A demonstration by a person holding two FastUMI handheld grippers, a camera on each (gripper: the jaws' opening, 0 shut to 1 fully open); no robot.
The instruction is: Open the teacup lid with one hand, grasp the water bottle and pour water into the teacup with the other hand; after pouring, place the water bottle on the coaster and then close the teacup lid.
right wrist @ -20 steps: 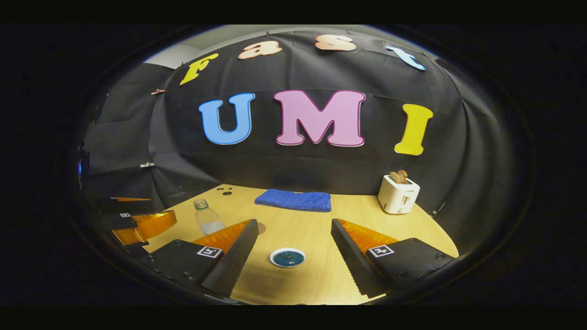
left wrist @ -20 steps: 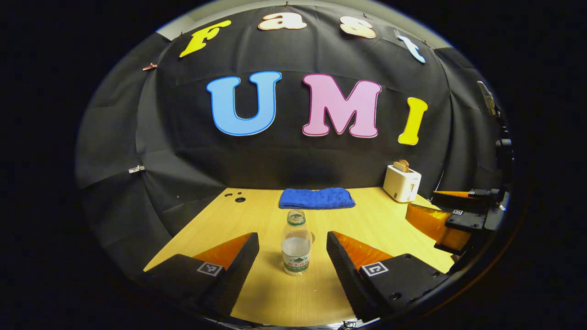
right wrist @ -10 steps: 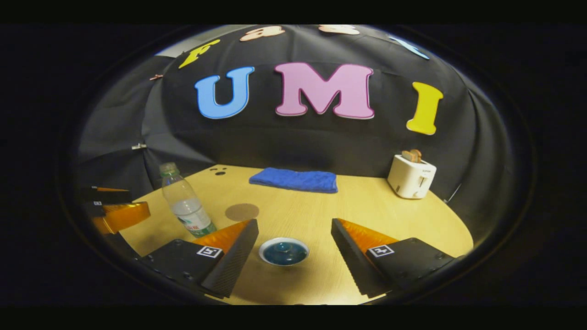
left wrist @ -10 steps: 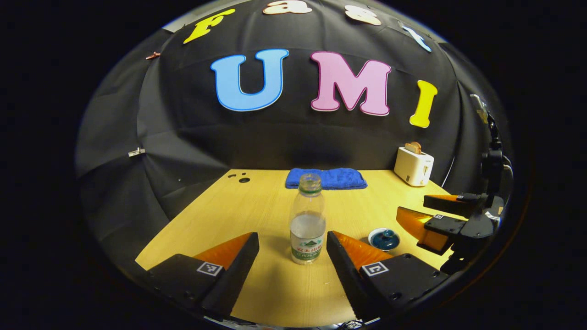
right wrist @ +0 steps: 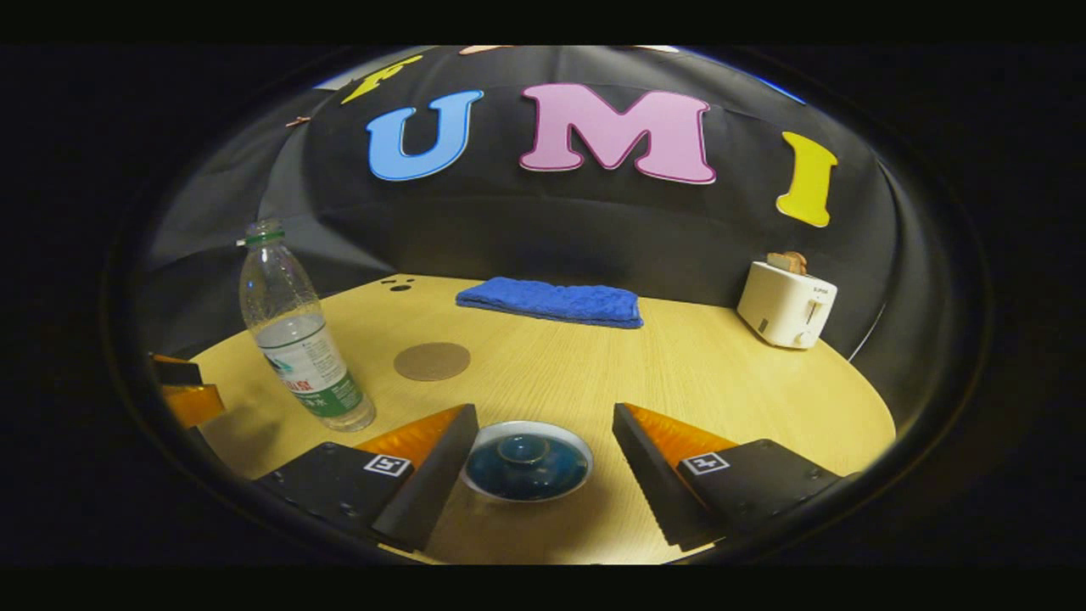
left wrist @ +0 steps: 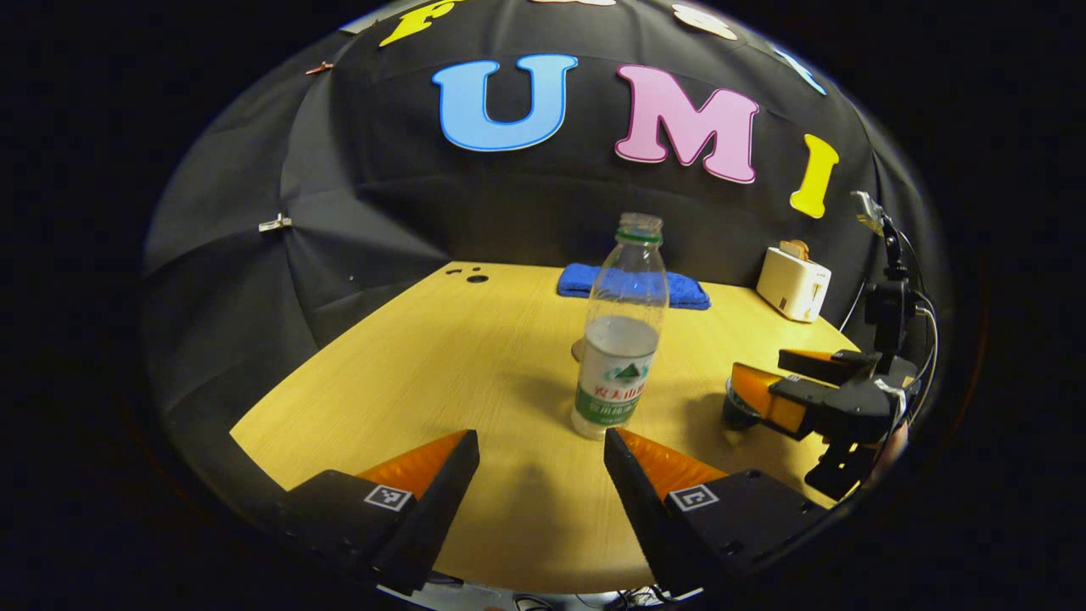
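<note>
A clear water bottle (left wrist: 624,339) with a green label, about half full, stands on the wooden table (left wrist: 424,356). It is just ahead of my open left gripper (left wrist: 541,436), slightly right of the gap. In the right gripper view the bottle (right wrist: 301,335) is at the left. The teacup with its dark blue lid (right wrist: 526,460) sits low between the fingers of my open right gripper (right wrist: 545,416), and neither finger touches it. A round brown coaster (right wrist: 432,361) lies beyond the cup. The right gripper (left wrist: 759,367) hovers over the teacup (left wrist: 735,414) in the left gripper view.
A folded blue towel (right wrist: 550,301) lies at the back of the table and a white toaster (right wrist: 786,303) with bread stands at the back right. My left gripper (right wrist: 212,386) is at the far left edge. A camera stand (left wrist: 887,297) rises at the right.
Both grippers have come lower and closer: the bottle now looms just ahead of the left fingers, and the teacup lid has come in between the right fingers. Both stay open.
</note>
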